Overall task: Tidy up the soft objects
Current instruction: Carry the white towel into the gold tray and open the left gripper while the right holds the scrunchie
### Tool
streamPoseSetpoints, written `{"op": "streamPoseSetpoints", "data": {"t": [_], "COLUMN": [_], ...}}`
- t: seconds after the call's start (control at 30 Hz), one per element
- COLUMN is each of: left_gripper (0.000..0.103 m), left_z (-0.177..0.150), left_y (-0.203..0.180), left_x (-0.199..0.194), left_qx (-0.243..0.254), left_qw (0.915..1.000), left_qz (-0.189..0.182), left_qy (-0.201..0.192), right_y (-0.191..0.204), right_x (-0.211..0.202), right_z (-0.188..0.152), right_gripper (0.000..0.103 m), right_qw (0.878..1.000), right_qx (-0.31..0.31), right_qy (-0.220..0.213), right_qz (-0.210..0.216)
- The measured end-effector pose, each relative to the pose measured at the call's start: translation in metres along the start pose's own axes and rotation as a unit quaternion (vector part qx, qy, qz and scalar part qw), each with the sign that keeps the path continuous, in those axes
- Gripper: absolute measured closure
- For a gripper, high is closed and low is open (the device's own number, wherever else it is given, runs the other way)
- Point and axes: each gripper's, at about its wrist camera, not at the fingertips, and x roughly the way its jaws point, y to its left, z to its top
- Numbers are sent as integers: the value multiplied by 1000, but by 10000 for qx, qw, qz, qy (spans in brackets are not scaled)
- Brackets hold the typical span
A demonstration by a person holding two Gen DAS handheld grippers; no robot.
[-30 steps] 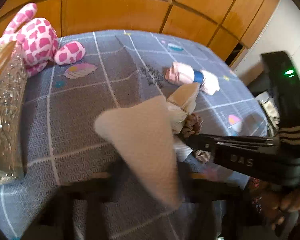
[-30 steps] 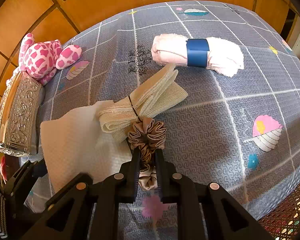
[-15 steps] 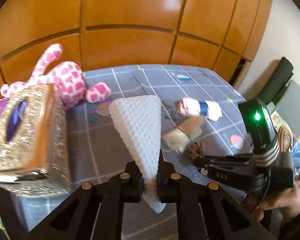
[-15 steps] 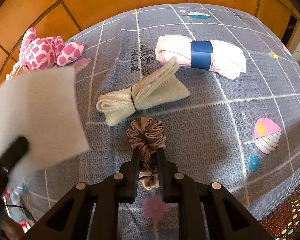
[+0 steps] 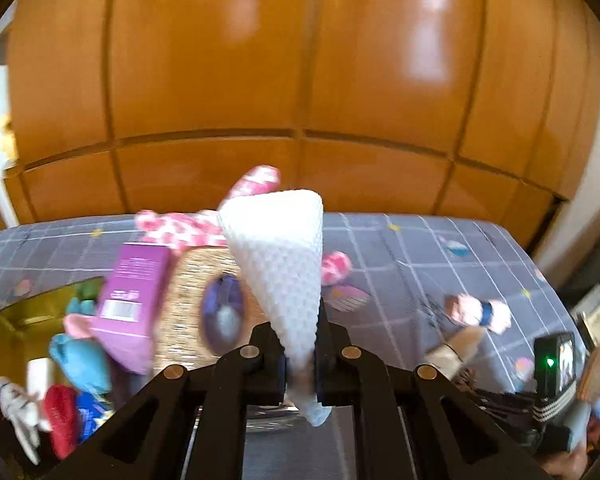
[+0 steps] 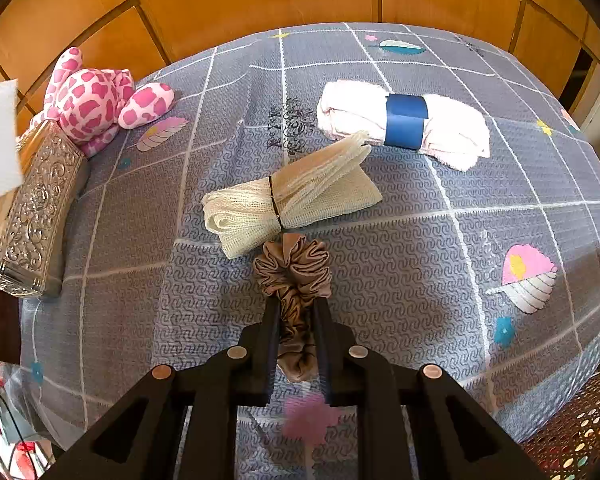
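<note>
The left wrist view is smeared by motion blur: the purple box (image 5: 134, 304), the embossed tissue box (image 5: 188, 312) and the bin of jumbled items (image 5: 40, 364) at lower left are hard to make out, and the pink spotted plush (image 5: 180, 226) is half hidden behind the white textured cloth (image 5: 280, 264). The left gripper (image 5: 300, 356) pinches that cloth at its narrow lower end; the cloth stands upright at frame centre, widening upward, its tip hanging below the jaws. In the right wrist view only a cut-off corner of it shows at the left edge. The right gripper (image 6: 296, 332) is clamped on the brown satin scrunchie (image 6: 294, 272), squeezed long along the fingers, lying on the grey patterned tablecloth (image 6: 420, 272) just below the tied cream mesh cloth (image 6: 288, 200). Above lies the pink rolled towel with a blue band (image 6: 404, 122).
</note>
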Motion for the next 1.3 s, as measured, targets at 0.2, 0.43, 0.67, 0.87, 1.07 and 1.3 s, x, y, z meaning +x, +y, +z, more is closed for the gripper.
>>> {"op": "streamPoseSetpoints", "data": {"t": [0.2,0.43,0.67,0.87,1.07,1.3], "left_gripper": [93,93,93,93,93,93], "left_z": [1,-15,-46,-71,-92,-109], "left_y": [45,104,144,172,188,209], "left_x": [-19,-42,-58,-61,-60,-55], "left_qx": [-471,-1037,-1365,-1632,-1760,-1936], "left_qw": [9972,9895,9801,9715,9651,9564], "left_qz": [517,956,1421,1714,1937,2174], "left_qy": [-247,-320,-241,-123,30,220], "right_y": [6,15,24,30,49,100], "right_x": [2,2,3,3,-7,-33], "right_z": [-1,-4,-6,-7,-12,-19], "right_gripper": [86,86,86,89,90,90], "right_qw": [9998,9981,9954,9936,9938,9842], "right_qx": [-127,-381,-557,-628,-821,-1486], "right_qy": [-63,-152,-237,-334,-553,-910], "right_qz": [-152,-467,-742,-883,-505,320]}}
